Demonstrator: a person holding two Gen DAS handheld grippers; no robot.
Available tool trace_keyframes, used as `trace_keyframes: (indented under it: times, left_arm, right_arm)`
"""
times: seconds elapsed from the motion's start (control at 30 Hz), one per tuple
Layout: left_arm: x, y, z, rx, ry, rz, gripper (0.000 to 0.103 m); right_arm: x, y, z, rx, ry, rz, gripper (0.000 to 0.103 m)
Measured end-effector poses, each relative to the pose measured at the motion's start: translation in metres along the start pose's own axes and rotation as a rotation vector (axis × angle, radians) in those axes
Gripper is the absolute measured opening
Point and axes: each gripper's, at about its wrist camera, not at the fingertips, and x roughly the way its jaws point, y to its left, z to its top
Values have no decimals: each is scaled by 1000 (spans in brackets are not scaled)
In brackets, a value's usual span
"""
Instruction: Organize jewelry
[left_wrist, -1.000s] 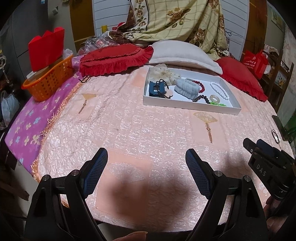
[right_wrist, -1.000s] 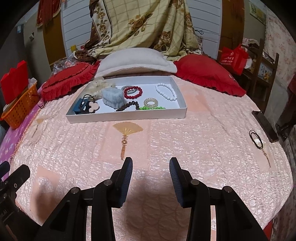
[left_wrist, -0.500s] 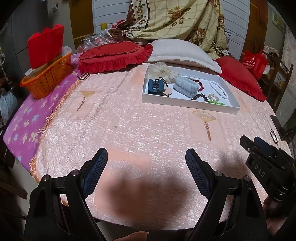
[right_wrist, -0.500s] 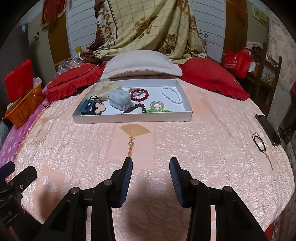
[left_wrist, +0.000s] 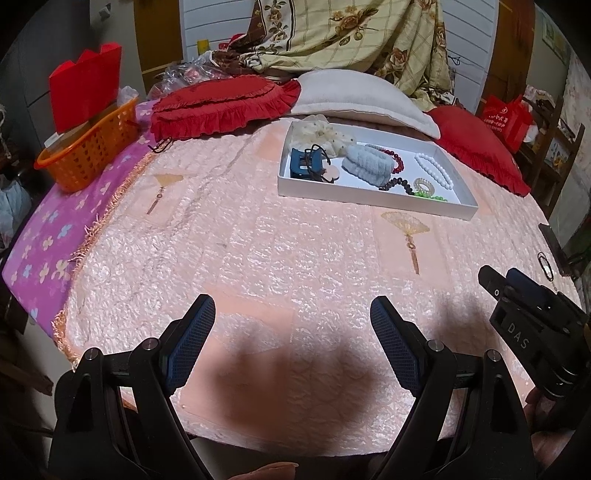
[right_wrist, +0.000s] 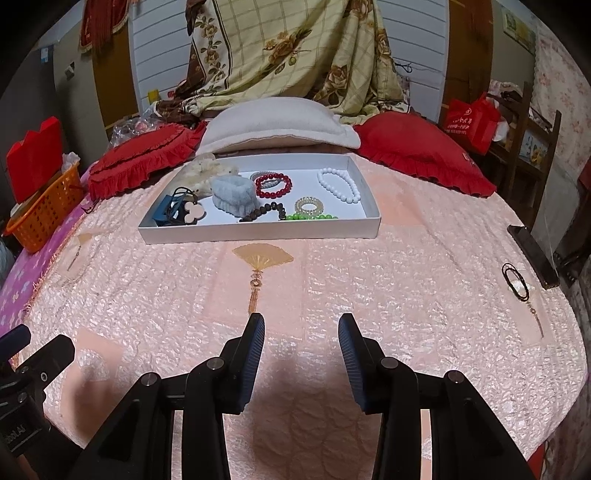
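Note:
A white tray (right_wrist: 373, 206) lies on the pink bedspread, far ahead of both grippers; it also shows in the left wrist view (left_wrist: 369, 195). It holds a red bead bracelet (right_wrist: 273, 184), a white bead bracelet (right_wrist: 340, 184), a green bead strand (right_wrist: 312, 217), a dark bead strand (right_wrist: 264, 212), a clear coil tie (right_wrist: 308, 205), a light blue scrunchie (right_wrist: 233, 194) and a blue clip (right_wrist: 164, 211). A black hair tie (right_wrist: 515, 280) lies alone at the right edge. My left gripper (left_wrist: 291, 347) is open and empty. My right gripper (right_wrist: 301, 354) is open and empty.
An orange basket (left_wrist: 88, 147) with a red box stands at the far left. Red cushions (right_wrist: 147, 162) and a white pillow (right_wrist: 280, 125) line the back. A dark phone-like slab (right_wrist: 533, 254) lies at the right edge. A purple floral sheet (left_wrist: 48, 236) borders the left.
Both grippers have drawn back a little from the tray and risen slightly; the tray looks farther away. Neither gripper's opening has changed.

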Motion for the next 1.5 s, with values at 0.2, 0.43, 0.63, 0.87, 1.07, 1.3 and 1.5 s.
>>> trace_keyframes:
  times: [0.2, 0.43, 0.63, 0.87, 1.07, 1.3, 1.5]
  left_arm:
    - [2, -3, 0, 12, 9, -1, 86]
    - [3, -5, -1, 23, 12, 0, 86]
    - [5, -4, -2, 15, 19, 3, 86]
    - [7, -3, -3, 14, 21, 2, 86]
    - [10, -4, -4, 21, 31, -2, 86]
    - [11, -3, -4, 20, 32, -2, 86]
    - [12, -3, -5, 18, 32, -10, 86]
  right_arm:
    - [0, 0, 2, -3, -3, -2, 40]
    - [2, 1, 3, -9, 3, -7, 40]
    - [1, 1, 3, -12, -4, -6, 40]
    - [1, 3, 2, -12, -7, -3, 40]
    - [3, 0, 2, -5, -3, -4, 40]
    - [4, 1, 1, -9, -1, 4, 40]
    - [12, 5, 2, -19, 28, 13, 40]
